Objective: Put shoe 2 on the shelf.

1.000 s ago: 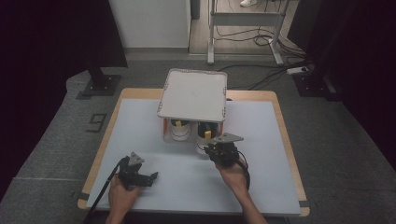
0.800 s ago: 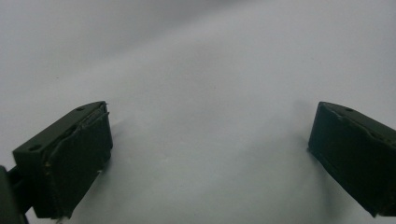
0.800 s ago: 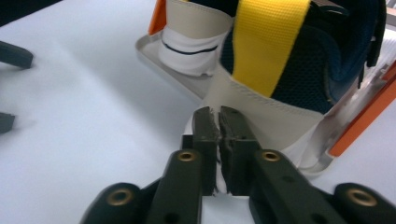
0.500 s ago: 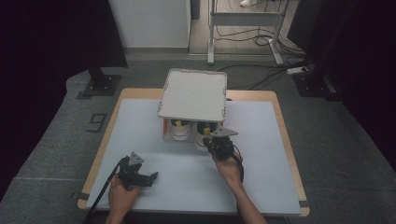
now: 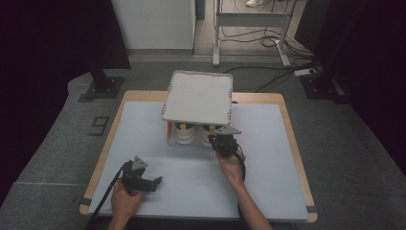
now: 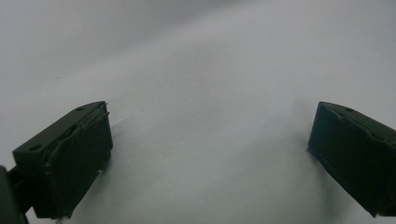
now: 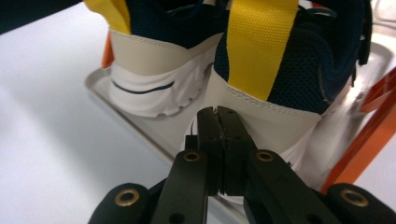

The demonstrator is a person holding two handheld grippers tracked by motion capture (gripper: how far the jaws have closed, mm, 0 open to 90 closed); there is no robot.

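Under the grey tray that tops a small orange-framed rack at the far middle of the pale surface, two sneakers with yellow heel tabs stand heel-out on the lower tray. At the heel of the nearer sneaker, the right gripper has its jaws pressed together, holding nothing. Near the front left edge, the left gripper rests low over bare surface with jaws wide apart

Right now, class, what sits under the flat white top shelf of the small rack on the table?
Under the white top shelf, a pair of navy, cream and yellow shoes stands heels-out on the grey lower tray. The shelf covers their fronts, so the toes cannot be seen.
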